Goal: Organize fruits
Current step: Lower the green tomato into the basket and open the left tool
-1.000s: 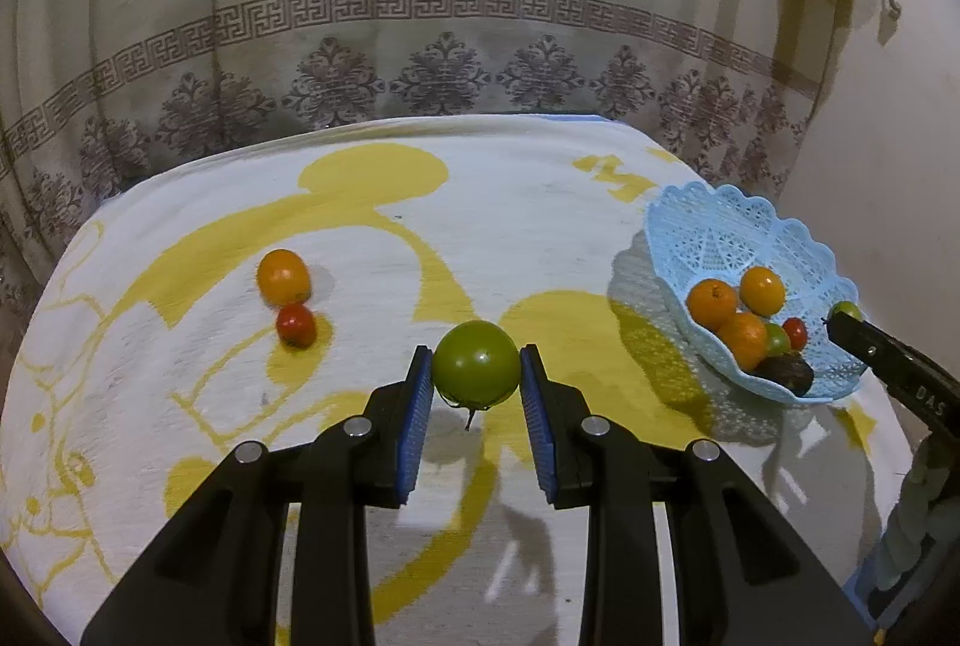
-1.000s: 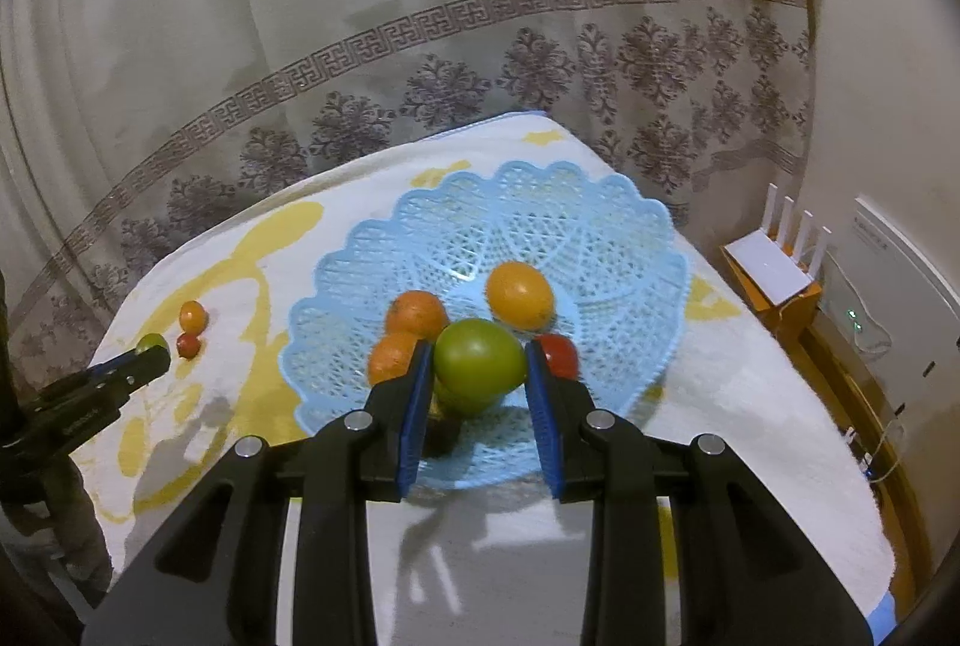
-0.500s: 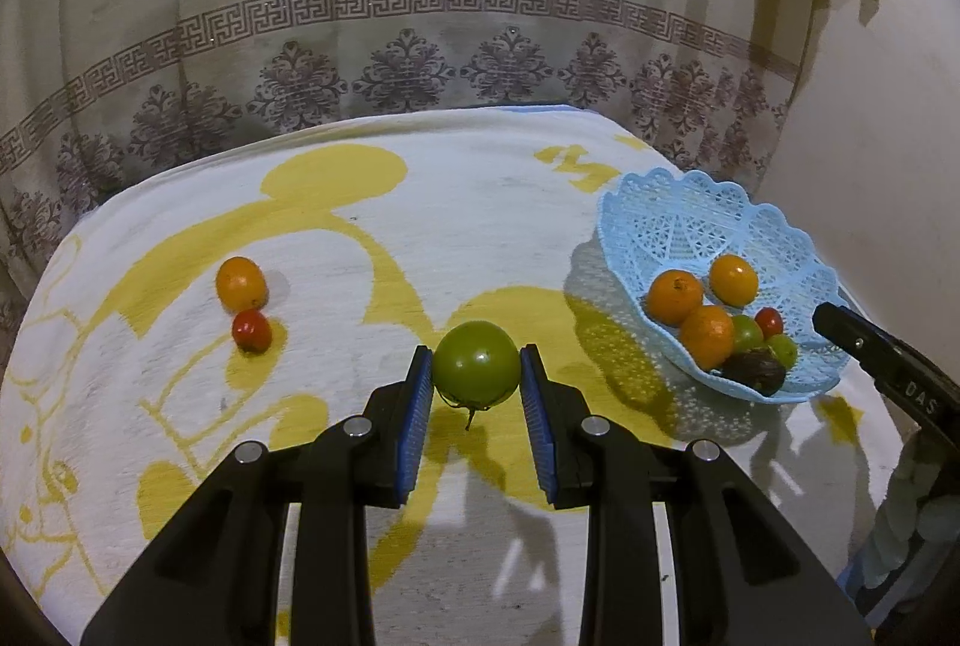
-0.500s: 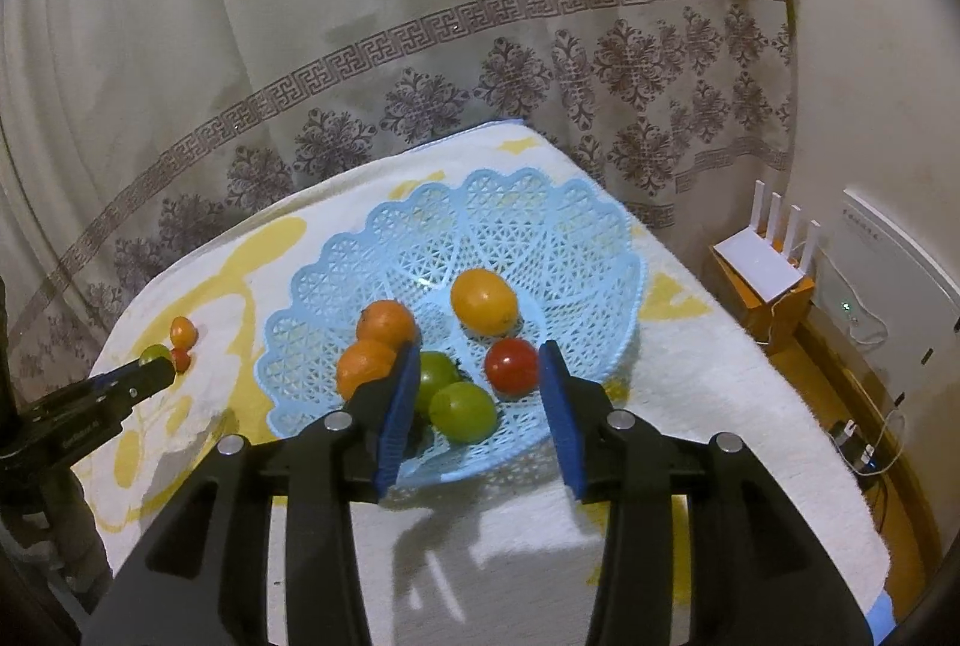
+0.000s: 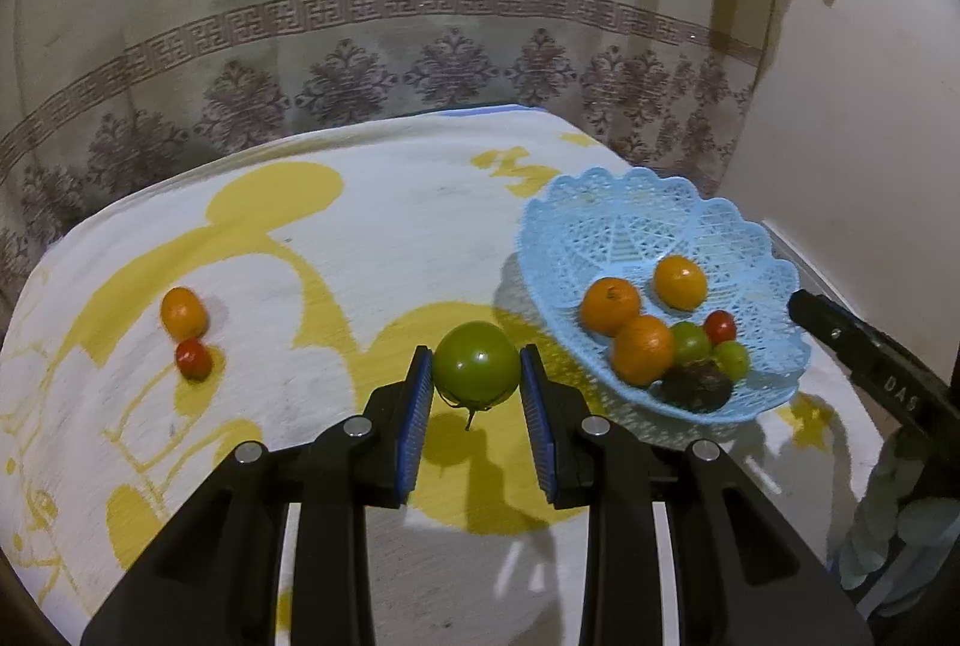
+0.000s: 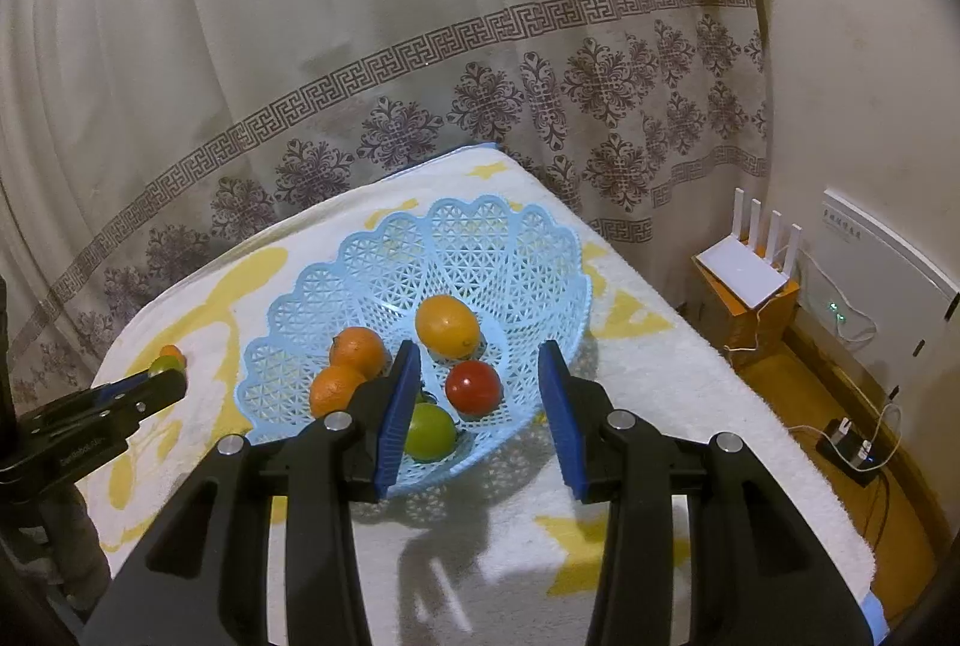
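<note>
My left gripper (image 5: 477, 391) is shut on a green tomato (image 5: 476, 367), held above the yellow-and-white cloth just left of the blue lattice basket (image 5: 636, 178). An orange (image 5: 183, 313) and a small red tomato (image 5: 193, 358) lie on the cloth at the left. In the right wrist view my right gripper (image 6: 480, 391) stands open over the basket's (image 6: 480, 208) near side, its pads touching nothing. Below its jaws lie a green tomato (image 6: 429, 431) and a red tomato (image 6: 473, 386), beside three oranges (image 6: 447, 326). A dark fruit (image 5: 696, 385) sits at the basket's front.
A patterned curtain (image 6: 420, 75) hangs close behind the table. The table's right edge drops to a floor with a white router on an orange box (image 6: 750, 274) and cables (image 6: 852, 442). A gloved hand (image 5: 900, 526) holds the right gripper's handle.
The right jaws opened and let a green tomato drop into the basket, then drew back slightly. The left gripper carried its green tomato rightward, nearer the basket.
</note>
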`<state>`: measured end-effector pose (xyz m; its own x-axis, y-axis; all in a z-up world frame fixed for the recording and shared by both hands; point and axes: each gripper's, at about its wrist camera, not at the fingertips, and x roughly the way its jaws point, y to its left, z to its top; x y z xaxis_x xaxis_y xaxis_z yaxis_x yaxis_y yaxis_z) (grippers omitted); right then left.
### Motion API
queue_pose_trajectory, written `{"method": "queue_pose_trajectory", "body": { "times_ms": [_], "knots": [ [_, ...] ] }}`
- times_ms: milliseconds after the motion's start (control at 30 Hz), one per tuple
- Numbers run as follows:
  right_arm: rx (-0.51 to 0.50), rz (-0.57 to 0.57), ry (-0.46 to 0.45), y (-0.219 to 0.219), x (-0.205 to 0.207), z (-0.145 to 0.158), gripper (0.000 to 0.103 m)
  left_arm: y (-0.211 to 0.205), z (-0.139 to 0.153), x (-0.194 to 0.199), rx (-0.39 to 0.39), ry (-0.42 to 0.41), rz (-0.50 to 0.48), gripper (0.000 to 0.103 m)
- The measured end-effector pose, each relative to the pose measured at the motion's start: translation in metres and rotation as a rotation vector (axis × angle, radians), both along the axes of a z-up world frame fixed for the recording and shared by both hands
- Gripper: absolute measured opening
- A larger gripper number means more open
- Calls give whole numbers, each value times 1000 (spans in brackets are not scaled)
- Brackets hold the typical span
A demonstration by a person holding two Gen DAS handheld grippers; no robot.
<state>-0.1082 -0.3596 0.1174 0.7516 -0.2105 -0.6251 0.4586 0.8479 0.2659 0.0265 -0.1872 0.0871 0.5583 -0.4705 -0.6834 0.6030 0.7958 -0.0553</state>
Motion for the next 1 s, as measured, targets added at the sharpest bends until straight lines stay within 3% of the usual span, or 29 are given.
{"method": "queue_pose_trajectory", "body": {
  "times_ms": [533, 600, 667, 1000],
  "knots": [
    [-2, -1, -2, 0, -1, -1, 43, -48, -4, -6, -16, 6, -117, 31],
    [-1, 0, -2, 1, -1, -1, 44, -48, -4, -6, -27, 6, -121, 38],
    [-1, 1, -3, 1, -1, -2, 45, -46, -3, -6, -38, 0, -114, 56],
    [-1, 2, -5, 1, 0, -1, 49, -27, -5, 5, -41, 16, -49, 56]
  ]
}}
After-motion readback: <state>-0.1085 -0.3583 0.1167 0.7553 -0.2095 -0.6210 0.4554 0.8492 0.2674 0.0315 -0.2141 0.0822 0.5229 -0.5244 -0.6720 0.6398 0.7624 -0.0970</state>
